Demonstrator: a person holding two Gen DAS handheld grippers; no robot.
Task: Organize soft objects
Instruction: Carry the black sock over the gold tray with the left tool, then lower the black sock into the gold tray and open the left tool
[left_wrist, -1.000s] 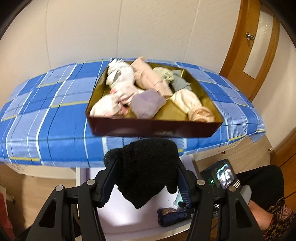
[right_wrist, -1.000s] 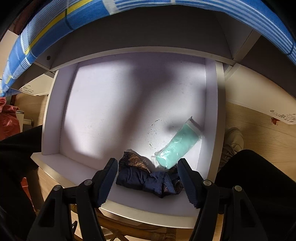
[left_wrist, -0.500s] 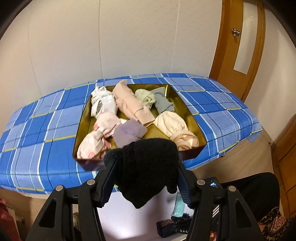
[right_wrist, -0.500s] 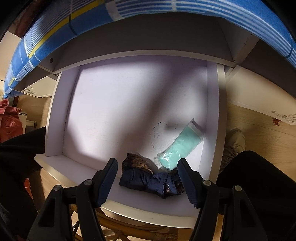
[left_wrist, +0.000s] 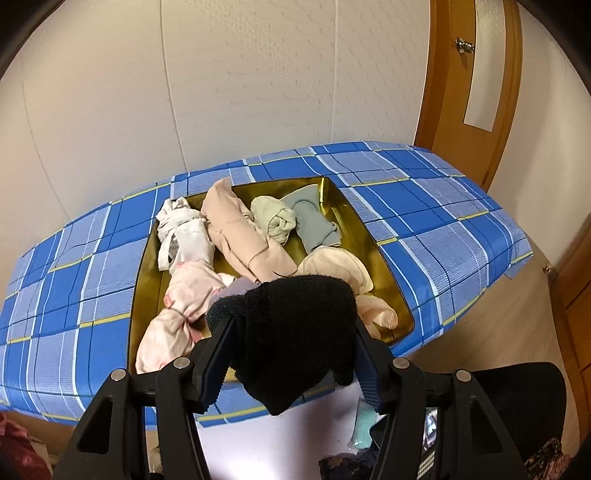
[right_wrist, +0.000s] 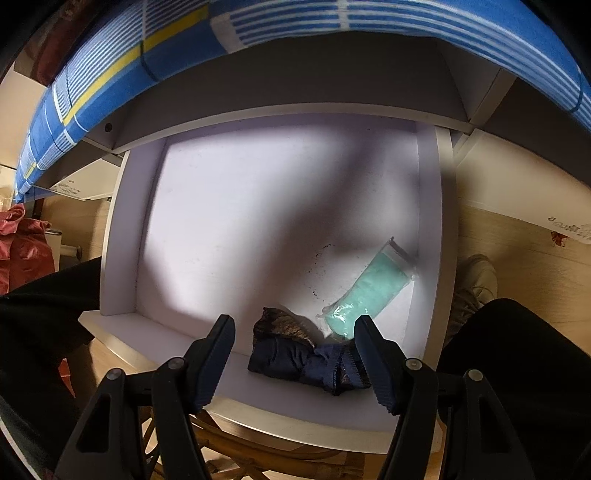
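A blue checked cloth (left_wrist: 424, 206) covers the long surface against the pale wall, and a gold-lined tray (left_wrist: 352, 218) sits on it, the largest container in the left wrist view. The tray is crowded with rolled and knotted soft pieces: a white bundle (left_wrist: 184, 236) at its far left, a long beige-pink roll (left_wrist: 240, 229) beside it, a pale green knot (left_wrist: 275, 219) and a grey-green piece (left_wrist: 314, 221) toward the far right, a cream bundle (left_wrist: 340, 266) at the right, and a pink knotted piece (left_wrist: 184, 295) along the left side. A scrap of lilac shows just behind the held sock.

The left gripper (left_wrist: 291, 332) hangs over the near end of the tray, its jaws part-way closed and clamped on a black fuzzy sock (left_wrist: 295, 325), which bulges above the pads and droops below them.

Only the right wrist view looks down into the white drawer (right_wrist: 125, 221) under the cloth's edge. It holds little: a dark navy bundle (right_wrist: 295, 358) with a patterned brown end near the front edge, and a mint-green item in a clear wrapper (right_wrist: 373, 291) just behind it, toward the right wall. The right gripper (right_wrist: 293, 332) hovers above the navy bundle with jaws about half open and nothing between the pads. The left wrist view catches just a sliver of the drawer and the mint item, low at its right.

A person's dark-clad legs (right_wrist: 517, 369) flank the drawer.
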